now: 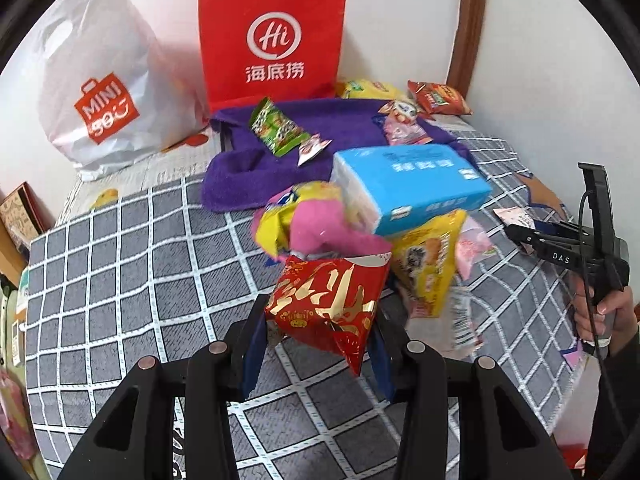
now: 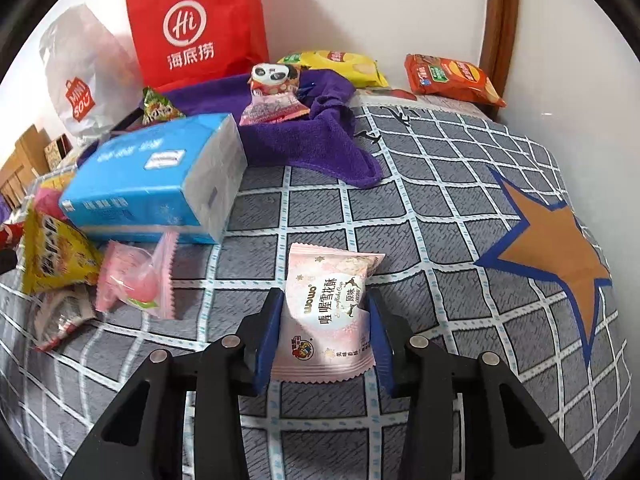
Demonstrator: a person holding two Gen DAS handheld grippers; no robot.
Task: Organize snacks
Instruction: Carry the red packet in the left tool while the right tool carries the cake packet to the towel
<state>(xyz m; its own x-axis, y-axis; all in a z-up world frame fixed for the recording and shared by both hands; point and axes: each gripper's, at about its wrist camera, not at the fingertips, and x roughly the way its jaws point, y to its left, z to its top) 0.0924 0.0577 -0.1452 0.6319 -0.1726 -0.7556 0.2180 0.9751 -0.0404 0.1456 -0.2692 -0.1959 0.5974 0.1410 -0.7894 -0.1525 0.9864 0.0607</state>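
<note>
My left gripper (image 1: 320,332) is shut on a red and gold snack packet (image 1: 324,300), which hangs slightly above the checked bedspread (image 1: 132,264). Its blue pads press both sides of the packet. In the right wrist view my right gripper (image 2: 325,330) is shut on a pale pink snowflake-pastry packet (image 2: 326,312) that lies on the bedspread (image 2: 440,208). A hand (image 1: 608,312) holds that gripper at the right edge of the left wrist view. A yellow snack bag (image 1: 428,268), a pink pouch (image 1: 324,228) and a pink candy bag (image 2: 136,280) lie heaped close by.
A blue tissue pack (image 2: 156,184) leans on the heap. Behind it a purple towel (image 2: 304,140) carries small packets. A red paper bag (image 1: 272,36) and a white plastic bag (image 1: 100,80) stand against the wall. Yellow (image 2: 340,64) and orange (image 2: 448,76) chip bags lie at the back right.
</note>
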